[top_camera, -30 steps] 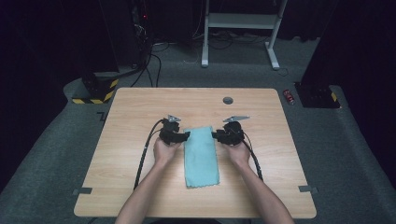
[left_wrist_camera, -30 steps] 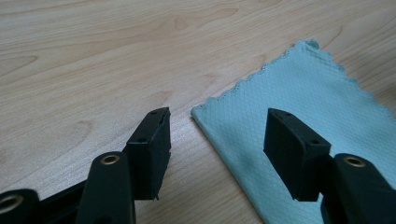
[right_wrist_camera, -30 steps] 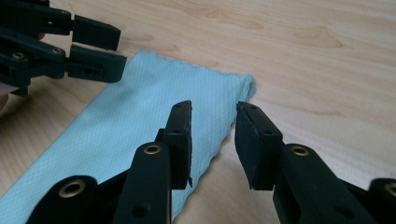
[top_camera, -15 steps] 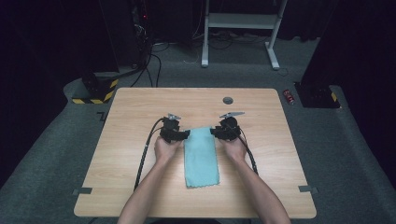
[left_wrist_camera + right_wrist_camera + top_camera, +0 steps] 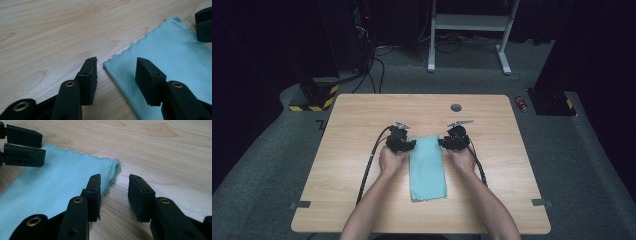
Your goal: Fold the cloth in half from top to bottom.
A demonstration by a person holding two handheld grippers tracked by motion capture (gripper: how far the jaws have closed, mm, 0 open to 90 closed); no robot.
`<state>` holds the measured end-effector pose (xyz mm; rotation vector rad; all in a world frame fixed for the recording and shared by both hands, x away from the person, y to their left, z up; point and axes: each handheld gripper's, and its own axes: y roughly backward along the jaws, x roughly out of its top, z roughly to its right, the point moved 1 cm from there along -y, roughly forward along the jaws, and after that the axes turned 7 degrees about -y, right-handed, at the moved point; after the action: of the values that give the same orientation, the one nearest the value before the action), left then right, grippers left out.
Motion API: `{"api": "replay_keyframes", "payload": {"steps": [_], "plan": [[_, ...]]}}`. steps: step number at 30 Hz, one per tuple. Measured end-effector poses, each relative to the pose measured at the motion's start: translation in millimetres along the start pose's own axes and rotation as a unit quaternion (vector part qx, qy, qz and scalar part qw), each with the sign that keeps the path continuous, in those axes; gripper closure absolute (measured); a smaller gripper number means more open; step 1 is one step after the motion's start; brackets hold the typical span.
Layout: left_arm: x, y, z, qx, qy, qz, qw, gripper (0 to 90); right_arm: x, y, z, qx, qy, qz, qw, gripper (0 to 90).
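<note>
On the pale wood counter (image 5: 362, 125), the teal cloth (image 5: 427, 167) lies mid-counter toward the near edge. The left claw (image 5: 116, 68), just closing, and the right claw (image 5: 113, 191), just opening, both straddle far corners, spread. Either may pinch only one layer or scrape wood.

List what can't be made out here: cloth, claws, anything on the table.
- Cloth layers: high view too small; gripper views cut it off.
- Left claw, right claw: whether the lower pads touch cloth, unclear.
- Dark disc: too small to identify.
- Red item on floor: too small.
</note>
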<state>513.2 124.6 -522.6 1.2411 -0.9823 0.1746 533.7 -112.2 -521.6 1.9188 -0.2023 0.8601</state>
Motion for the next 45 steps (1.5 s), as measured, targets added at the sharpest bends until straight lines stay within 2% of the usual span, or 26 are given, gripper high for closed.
{"api": "replay_keyframes", "payload": {"steps": [3,6,8,11,15,19,22,27,29,33,35,38,43,45], "plan": [[-0.1,0.5,-1.3,0.001,-0.003,-0.002,1.0,56.8,0.3,-0.7,-0.5,0.0,-0.002,0.001,1.0,62.4],[-0.1,0.7,-1.3,0.003,-0.007,-0.002,1.0,60.8,6.5,-2.0,-2.8,0.0,-0.001,-0.018,0.9998,61.8],[-0.2,0.9,-2.0,0.003,-0.006,-0.003,1.0,63.4,8.1,-3.2,-4.2,-0.005,0.005,-0.015,0.9999,61.9],[-0.6,0.8,-2.9,0.0,-0.005,-0.001,1.0,67.2,7.2,-4.3,-3.2,0.0,-0.003,-0.016,0.9999,62.5],[-0.2,0.6,-4.2,-0.002,-0.005,0.0,1.0,70.2,7.7,-4.6,-2.9,-0.001,0.0,-0.016,0.9999,62.6],[-0.5,0.3,-5.7,-0.005,0.002,0.002,1.0,72.1,9.2,-6.8,0.1,0.002,-0.013,-0.006,0.9999,62.7],[-0.5,-0.3,-4.7,-0.008,0.002,0.005,1.0,75.7,9.7,-8.1,0.6,0.001,-0.014,-0.001,0.9999,63.0],[-0.6,-3.0,-3.7,-0.026,0.005,0.013,0.9996,87.2,9.9,-11.1,-3.1,0.003,-0.011,0.004,0.9999,63.5],[-1.2,-3.1,-6.8,-0.038,0.017,0.014,0.999,87.8,10.1,-12.7,-5.0,0.002,-0.009,0.007,0.9999,64.3],[-1.1,-3.0,-6.3,-0.034,0.01,0.014,0.9993,88.3,14.2,-16.1,-6.9,-0.002,-0.013,0.003,0.9999,65.7],[-1.0,-3.0,-6.2,-0.033,0.009,0.014,0.9993,88.3,18.4,-19.0,-11.3,-0.009,-0.006,-0.007,0.9999,67.6],[-1.3,-3.0,-6.7,-0.038,0.016,0.014,0.999,88.3,17.7,-21.9,-15.3,-0.01,-0.002,-0.002,0.9999,73.2],[-1.4,-3.1,-8.1,-0.041,0.015,0.015,0.999,88.5,18.7,-22.0,-13.3,-0.012,-0.01,-0.007,0.9999,85.0],[-1.6,-3.2,-8.6,-0.043,0.016,0.016,0.9988,88.6,18.4,-22.0,-13.1,-0.013,-0.007,-0.007,0.9999,86.6]]}}
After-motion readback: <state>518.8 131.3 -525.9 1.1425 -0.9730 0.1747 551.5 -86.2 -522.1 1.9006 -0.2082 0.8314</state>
